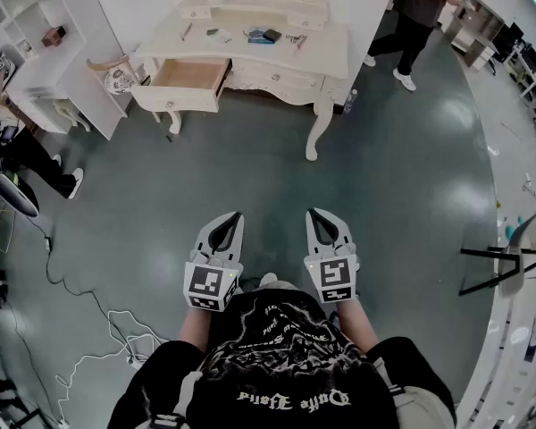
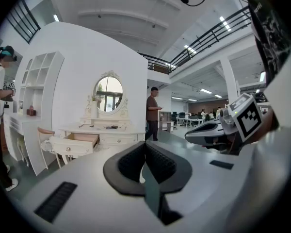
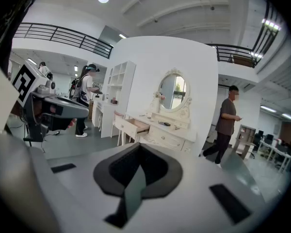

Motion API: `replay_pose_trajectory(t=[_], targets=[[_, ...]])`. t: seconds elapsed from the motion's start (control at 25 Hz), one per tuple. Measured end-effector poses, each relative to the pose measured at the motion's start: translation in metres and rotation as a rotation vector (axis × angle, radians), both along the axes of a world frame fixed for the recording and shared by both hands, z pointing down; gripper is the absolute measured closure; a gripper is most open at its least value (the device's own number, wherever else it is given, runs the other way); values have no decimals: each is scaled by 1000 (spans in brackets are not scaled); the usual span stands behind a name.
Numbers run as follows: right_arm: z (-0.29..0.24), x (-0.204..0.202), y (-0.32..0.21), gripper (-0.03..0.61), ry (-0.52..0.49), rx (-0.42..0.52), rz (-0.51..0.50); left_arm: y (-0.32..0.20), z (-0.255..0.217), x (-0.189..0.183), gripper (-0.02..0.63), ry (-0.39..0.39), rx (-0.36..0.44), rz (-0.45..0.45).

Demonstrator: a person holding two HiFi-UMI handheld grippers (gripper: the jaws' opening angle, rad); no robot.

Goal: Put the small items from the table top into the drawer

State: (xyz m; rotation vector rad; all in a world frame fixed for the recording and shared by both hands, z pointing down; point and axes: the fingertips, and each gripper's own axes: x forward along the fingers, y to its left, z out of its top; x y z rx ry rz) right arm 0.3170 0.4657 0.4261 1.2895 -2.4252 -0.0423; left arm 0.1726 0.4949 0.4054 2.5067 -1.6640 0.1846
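From the head view, the person stands well back from the white dressing table point(image 1: 332, 54), with a stretch of bare floor between. The left gripper point(image 1: 235, 216) and right gripper point(image 1: 314, 213) are held side by side at waist height, pointing toward the table. The small items point(image 1: 264, 36) lie on the table top, and the drawer point(image 1: 173, 100) on its left side is pulled out and looks empty (so nothing seems to have been put away).

In the left gripper view, the jaws are pressed together with nothing between them. The open drawer point(image 2: 80, 140) shows far off, under the oval mirror point(image 2: 108, 92).

In the right gripper view, the jaws are likewise closed on nothing. The table is in the distance, and another person point(image 3: 226, 125) is walking beside it.

I judge this to be the approach, before any pick. The next move calls for walking up to the table, spreading one gripper's jaws, and lowering them round one of the items. The drawer, already open, needs no handling first.
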Motion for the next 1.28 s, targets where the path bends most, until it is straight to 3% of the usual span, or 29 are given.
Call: replay_pose_trajectory(t=[0.72, 1.28], targets=[[3, 8, -20, 568, -49, 3, 19, -22, 15, 1, 598, -29, -32, 18], [13, -16, -108, 566, -11, -30, 86, -127, 33, -37, 598, -60, -66, 93]])
